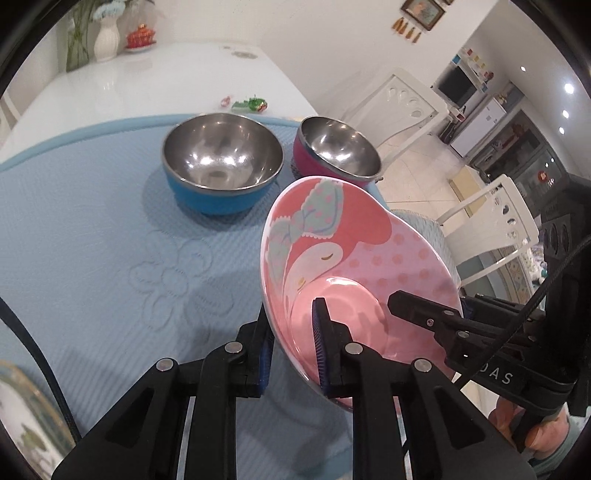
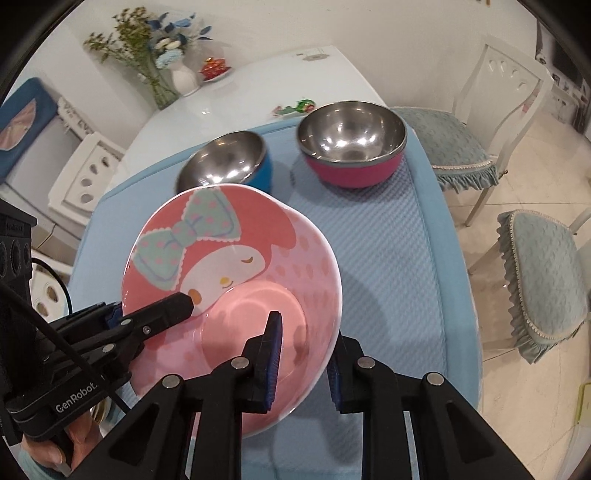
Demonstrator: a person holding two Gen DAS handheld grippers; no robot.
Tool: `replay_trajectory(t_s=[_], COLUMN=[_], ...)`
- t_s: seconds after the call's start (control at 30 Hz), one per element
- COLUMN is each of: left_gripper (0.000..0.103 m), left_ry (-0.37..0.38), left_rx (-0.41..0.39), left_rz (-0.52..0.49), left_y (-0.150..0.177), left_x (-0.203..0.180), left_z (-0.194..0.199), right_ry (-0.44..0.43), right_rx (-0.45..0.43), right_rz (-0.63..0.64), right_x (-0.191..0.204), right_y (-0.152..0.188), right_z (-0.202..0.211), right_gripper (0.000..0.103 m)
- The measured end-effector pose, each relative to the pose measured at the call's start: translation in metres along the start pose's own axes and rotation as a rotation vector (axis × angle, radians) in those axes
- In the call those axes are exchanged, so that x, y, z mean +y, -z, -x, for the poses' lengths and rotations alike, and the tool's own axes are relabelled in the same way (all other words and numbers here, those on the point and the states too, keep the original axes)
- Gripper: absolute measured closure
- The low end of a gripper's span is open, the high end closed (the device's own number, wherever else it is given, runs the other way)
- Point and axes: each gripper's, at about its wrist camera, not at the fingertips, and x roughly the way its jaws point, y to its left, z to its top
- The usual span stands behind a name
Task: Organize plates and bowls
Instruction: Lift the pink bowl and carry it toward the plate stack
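A pink plate is held tilted above the worktop, its opposite rims clamped by the left gripper and right gripper, near two steel bowls.

**A home dining room, open to a kitchen**

A long white table fills the room, part of it under a quilted blue mat. White dining chairs with frilled blue cushions stand beside it on pale floor tiles. At the far end sit a white vase of flowers, a glass vase of green stems and a red lidded dish. Wrapped sweets lie on the tabletop. A framed picture hangs on the wall. Through an opening, under ceiling spotlights, a microwave sits on a white unit
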Motion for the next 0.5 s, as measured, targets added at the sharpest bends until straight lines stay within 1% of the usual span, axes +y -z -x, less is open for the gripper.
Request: replay_trajectory(t_s=[0.23,0.37,0.5], left_gripper=[0.087,0.087,0.087], left_ry=[-0.035,-0.06,-0.055], left_rx=[-0.01,0.002,0.017], left_rz=[-0.006,-0.007,0.014], left_y=[0.037,0.056,0.07], left_x=[-0.001,0.002,0.006], left_z=[0.029,0.035,0.036], right_ry=[-0.021,-0.033,-0.031], right_rx=[0.016,0.036,0.048], right_rz=[0.031,0.043,0.06], right_x=[0.021,0.029,0.036], right_y=[0.033,0.045,0.054], right_z=[0.015,0.014,0.012], right_gripper=[0.082,0.082,0.082])
